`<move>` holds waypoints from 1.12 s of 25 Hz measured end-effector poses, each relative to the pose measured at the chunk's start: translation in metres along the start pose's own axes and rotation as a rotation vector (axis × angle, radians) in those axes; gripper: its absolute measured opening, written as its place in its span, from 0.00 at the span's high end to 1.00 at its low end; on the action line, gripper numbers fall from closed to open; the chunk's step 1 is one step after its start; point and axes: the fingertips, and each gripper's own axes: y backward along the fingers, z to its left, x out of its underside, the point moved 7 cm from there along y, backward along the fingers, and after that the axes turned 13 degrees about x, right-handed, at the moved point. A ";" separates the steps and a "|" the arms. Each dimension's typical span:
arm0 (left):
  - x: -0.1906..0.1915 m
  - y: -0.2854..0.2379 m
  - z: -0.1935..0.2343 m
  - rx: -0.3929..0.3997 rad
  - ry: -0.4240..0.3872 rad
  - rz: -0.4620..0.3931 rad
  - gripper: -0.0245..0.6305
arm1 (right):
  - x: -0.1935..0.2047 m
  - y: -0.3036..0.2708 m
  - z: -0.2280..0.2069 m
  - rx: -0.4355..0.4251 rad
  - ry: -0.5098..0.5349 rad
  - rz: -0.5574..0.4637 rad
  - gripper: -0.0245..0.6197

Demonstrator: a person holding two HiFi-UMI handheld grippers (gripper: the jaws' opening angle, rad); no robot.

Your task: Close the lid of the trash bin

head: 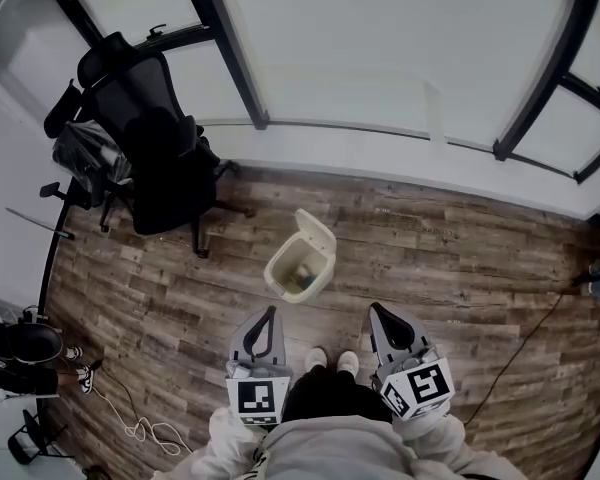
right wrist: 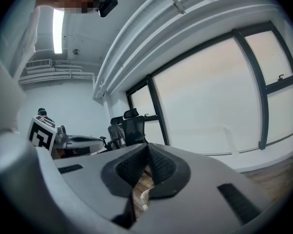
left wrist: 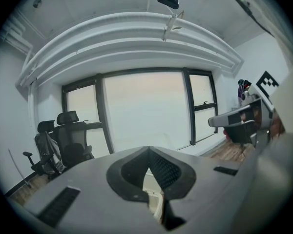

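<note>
A small cream trash bin (head: 283, 268) stands on the wood floor just ahead of my feet. Its lid (head: 316, 234) is tipped up and back, and something greenish lies inside. My left gripper (head: 271, 314) is shut and empty, held low and to the near left of the bin. My right gripper (head: 376, 312) is also shut and empty, to the bin's near right. Neither touches the bin. In the left gripper view, the left gripper (left wrist: 149, 149) has its jaws together, and a sliver of the bin (left wrist: 154, 200) shows below them. Under the right gripper (right wrist: 147, 146) the bin's rim (right wrist: 143, 198) peeks out.
A black office chair (head: 152, 158) draped with clothing stands to the far left, near the window wall (head: 380, 58). A thin cable (head: 520, 346) runs over the floor on the right. A white cord (head: 145, 429) and dark gear (head: 20, 353) lie at the left.
</note>
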 end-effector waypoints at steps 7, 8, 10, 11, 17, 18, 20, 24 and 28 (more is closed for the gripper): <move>0.017 -0.032 0.025 0.013 0.056 0.041 0.95 | 0.019 -0.044 -0.004 0.012 0.019 0.050 0.93; 0.022 -0.037 0.028 0.016 0.064 0.047 0.95 | 0.021 -0.052 -0.006 0.017 0.020 0.055 0.92; 0.031 -0.047 0.034 0.024 0.076 0.053 0.95 | 0.026 -0.067 -0.010 0.026 0.018 0.059 0.93; 0.036 -0.052 0.038 0.030 0.078 0.052 0.95 | 0.029 -0.074 -0.011 0.029 0.015 0.062 0.92; 0.075 -0.087 0.066 0.046 0.101 0.072 0.95 | 0.058 -0.128 -0.012 0.039 0.010 0.083 0.93; 0.084 -0.094 0.071 0.046 0.108 0.074 0.95 | 0.065 -0.137 -0.013 0.040 0.004 0.089 0.93; 0.105 -0.107 0.079 0.040 0.131 0.087 0.95 | 0.081 -0.156 -0.014 0.038 0.004 0.102 0.93; 0.152 -0.137 0.092 0.039 0.153 0.111 0.95 | 0.114 -0.196 -0.020 0.036 0.017 0.113 0.93; 0.196 -0.163 0.106 0.037 0.171 0.122 0.95 | 0.148 -0.235 -0.032 0.051 0.016 0.101 0.93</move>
